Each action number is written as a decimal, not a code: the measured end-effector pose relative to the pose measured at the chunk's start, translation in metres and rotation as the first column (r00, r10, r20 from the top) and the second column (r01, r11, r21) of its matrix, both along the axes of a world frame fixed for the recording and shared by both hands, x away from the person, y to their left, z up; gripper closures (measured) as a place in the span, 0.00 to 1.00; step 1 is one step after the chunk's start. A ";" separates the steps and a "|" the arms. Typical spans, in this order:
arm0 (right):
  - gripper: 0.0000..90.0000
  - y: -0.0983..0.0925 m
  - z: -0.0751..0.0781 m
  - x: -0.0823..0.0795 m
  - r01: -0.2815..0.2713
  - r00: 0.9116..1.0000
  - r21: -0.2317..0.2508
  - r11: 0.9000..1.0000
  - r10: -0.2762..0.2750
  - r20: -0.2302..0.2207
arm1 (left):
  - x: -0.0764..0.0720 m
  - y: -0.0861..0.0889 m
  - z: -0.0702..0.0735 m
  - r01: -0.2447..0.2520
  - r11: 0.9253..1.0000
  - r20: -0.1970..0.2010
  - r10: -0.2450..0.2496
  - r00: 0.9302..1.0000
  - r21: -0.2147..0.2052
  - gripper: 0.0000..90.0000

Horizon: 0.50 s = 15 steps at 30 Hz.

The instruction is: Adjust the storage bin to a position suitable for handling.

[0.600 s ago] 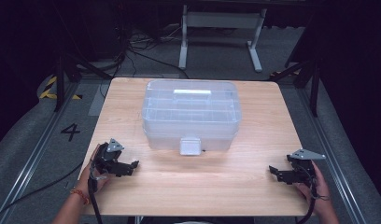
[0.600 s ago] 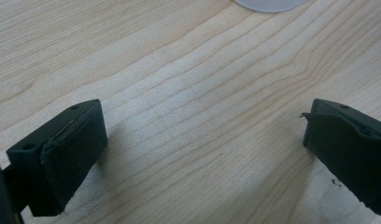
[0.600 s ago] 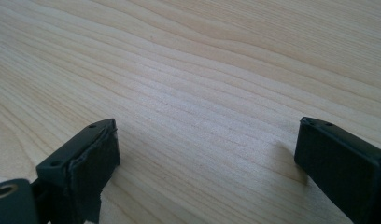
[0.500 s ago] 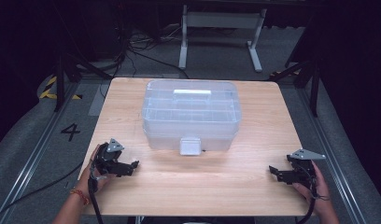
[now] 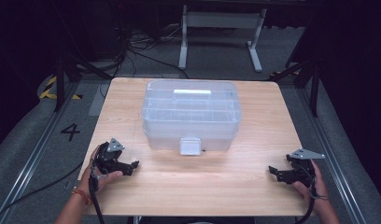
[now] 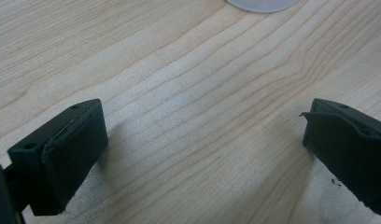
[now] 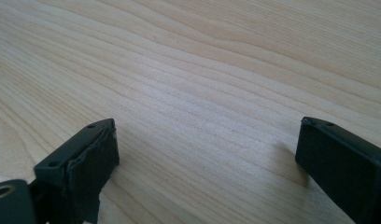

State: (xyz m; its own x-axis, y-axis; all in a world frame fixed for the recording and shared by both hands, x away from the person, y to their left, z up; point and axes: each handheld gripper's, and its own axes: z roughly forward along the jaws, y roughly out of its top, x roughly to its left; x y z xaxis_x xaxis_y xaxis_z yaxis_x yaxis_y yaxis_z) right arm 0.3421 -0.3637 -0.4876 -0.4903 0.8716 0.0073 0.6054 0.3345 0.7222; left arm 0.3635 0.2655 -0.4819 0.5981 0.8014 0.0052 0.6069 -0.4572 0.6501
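Both the left gripper (image 5: 130, 166) and the right gripper (image 5: 274, 171) rest with jaws spread and empty at the light wooden table's (image 5: 226, 186) near corners. The clear lidded plastic box (image 5: 190, 114) sits mid-table, long axis crosswise, its white front latch (image 5: 190, 145) nearer the left (slightly).

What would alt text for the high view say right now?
A clear plastic box with a closed lid sits mid-table, its latch facing the person. The left gripper and right gripper rest open on the wooden table at either near corner, both apart from the box.
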 end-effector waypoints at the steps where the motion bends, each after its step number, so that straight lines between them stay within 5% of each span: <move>1: 0.06 0.000 0.000 0.001 0.002 1.000 -0.002 1.000 -0.002 -0.002 | 0.000 0.000 0.000 0.000 1.000 0.002 0.000 1.000 0.002 0.01; 15: 0.07 0.000 0.005 0.012 -0.063 0.997 -0.035 0.997 0.061 -0.052 | -0.003 0.000 -0.001 0.008 1.000 -0.003 -0.008 1.000 -0.016 0.01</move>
State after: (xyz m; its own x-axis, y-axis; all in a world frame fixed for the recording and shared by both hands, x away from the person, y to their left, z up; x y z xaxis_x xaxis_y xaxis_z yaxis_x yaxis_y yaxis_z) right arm 0.3539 -0.3638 -0.4825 -0.5430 0.8397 0.0018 0.6182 0.3983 0.6776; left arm 0.3600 0.2659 -0.4828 0.6045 0.7966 -0.0089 0.6051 -0.4519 0.6555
